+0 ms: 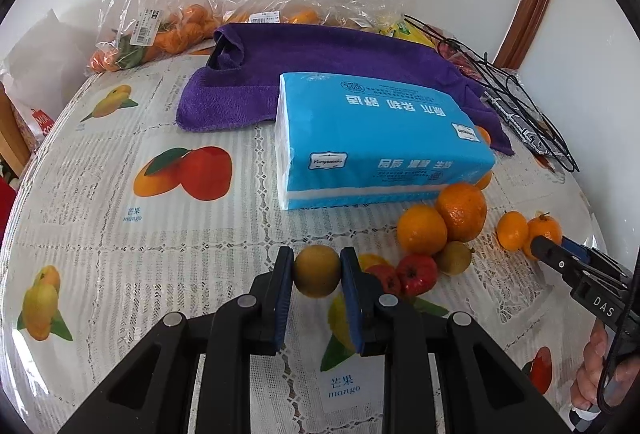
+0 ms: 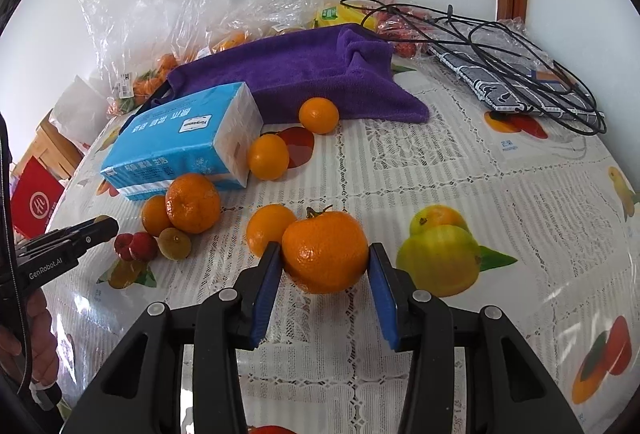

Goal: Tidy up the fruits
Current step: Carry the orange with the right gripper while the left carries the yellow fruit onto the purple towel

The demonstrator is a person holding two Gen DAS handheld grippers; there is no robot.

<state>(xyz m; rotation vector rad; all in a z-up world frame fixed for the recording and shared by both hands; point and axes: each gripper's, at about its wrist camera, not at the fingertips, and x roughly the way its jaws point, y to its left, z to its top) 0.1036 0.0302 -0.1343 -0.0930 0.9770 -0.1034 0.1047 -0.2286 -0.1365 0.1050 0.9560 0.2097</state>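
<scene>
My left gripper (image 1: 317,270) is shut on a small brown-yellow round fruit (image 1: 317,271), just above the tablecloth. To its right lie two small red fruits (image 1: 416,274), another brown fruit (image 1: 454,257) and two oranges (image 1: 444,218). My right gripper (image 2: 324,262) stands around a large stemmed orange (image 2: 325,251); the left pad touches it and a narrow gap shows at the right pad. A smaller orange (image 2: 266,228) sits just behind it. Two more oranges (image 2: 296,138) lie by the tissue pack (image 2: 184,142). The left gripper shows at the left edge in the right wrist view (image 2: 92,230).
A blue tissue pack (image 1: 380,142) lies mid-table on a purple towel (image 1: 320,74). Plastic bags of oranges (image 1: 180,26) stand at the back. Black cables and a patterned case (image 2: 500,74) lie at the far right. The tablecloth (image 1: 120,234) has printed fruit pictures.
</scene>
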